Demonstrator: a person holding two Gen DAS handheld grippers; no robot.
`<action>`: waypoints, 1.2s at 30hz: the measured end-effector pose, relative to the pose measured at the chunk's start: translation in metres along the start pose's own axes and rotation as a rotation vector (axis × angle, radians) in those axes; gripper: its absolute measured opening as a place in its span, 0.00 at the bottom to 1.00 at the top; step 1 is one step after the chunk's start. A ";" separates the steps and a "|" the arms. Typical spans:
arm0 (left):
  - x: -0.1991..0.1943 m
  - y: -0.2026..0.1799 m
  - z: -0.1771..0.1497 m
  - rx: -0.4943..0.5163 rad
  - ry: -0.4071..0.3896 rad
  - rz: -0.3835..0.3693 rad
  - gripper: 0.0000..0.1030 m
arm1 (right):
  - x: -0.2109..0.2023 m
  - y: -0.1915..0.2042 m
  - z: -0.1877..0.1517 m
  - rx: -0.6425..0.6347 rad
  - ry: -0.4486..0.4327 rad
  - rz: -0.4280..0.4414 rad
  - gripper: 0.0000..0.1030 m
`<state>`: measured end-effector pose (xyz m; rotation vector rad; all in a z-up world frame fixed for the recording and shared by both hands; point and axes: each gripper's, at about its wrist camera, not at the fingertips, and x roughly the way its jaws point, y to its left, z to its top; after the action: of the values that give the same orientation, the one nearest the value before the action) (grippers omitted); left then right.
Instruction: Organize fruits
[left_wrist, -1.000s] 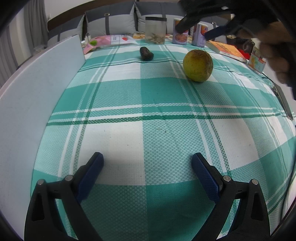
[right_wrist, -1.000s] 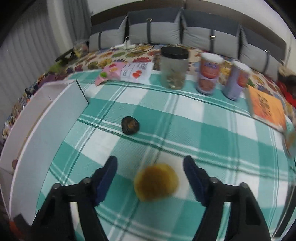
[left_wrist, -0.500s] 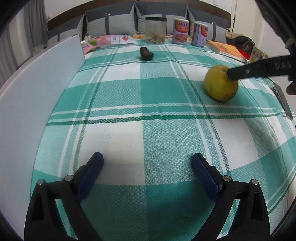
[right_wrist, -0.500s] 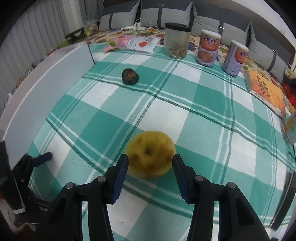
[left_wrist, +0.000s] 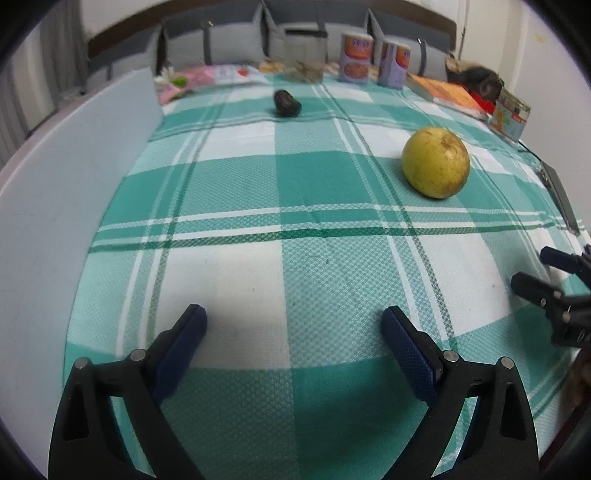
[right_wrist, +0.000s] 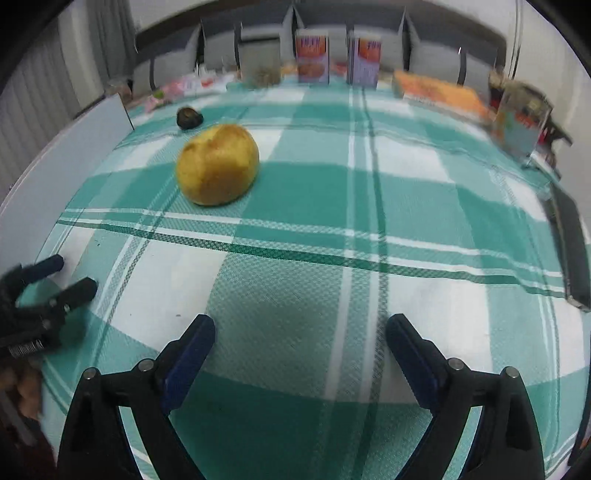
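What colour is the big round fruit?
Yellow fruit with brownish speckles, clearest in the left wrist view.

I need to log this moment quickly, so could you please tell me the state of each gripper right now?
Left gripper: open, holding nothing, fingers over bare tablecloth.
Right gripper: open, holding nothing; the yellow fruit lies apart from it.

Your right-wrist view smears the cans (right_wrist: 312, 59) and jar (right_wrist: 258, 64) at the table's far edge; your right gripper (left_wrist: 554, 291) is cut off at the left-wrist view's edge.
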<state>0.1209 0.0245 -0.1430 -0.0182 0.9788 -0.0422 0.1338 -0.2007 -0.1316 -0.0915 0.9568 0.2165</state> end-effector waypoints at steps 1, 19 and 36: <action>0.002 0.003 0.011 -0.004 0.019 -0.029 0.94 | 0.000 0.001 -0.004 -0.007 -0.016 0.001 0.95; 0.126 0.015 0.206 -0.093 -0.009 -0.049 0.32 | 0.002 0.005 -0.006 -0.027 -0.010 -0.011 1.00; -0.005 0.016 0.038 -0.027 0.133 -0.270 0.31 | 0.002 0.005 -0.006 -0.027 -0.011 -0.011 1.00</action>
<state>0.1507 0.0408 -0.1183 -0.1742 1.1043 -0.2810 0.1289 -0.1964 -0.1361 -0.1199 0.9427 0.2196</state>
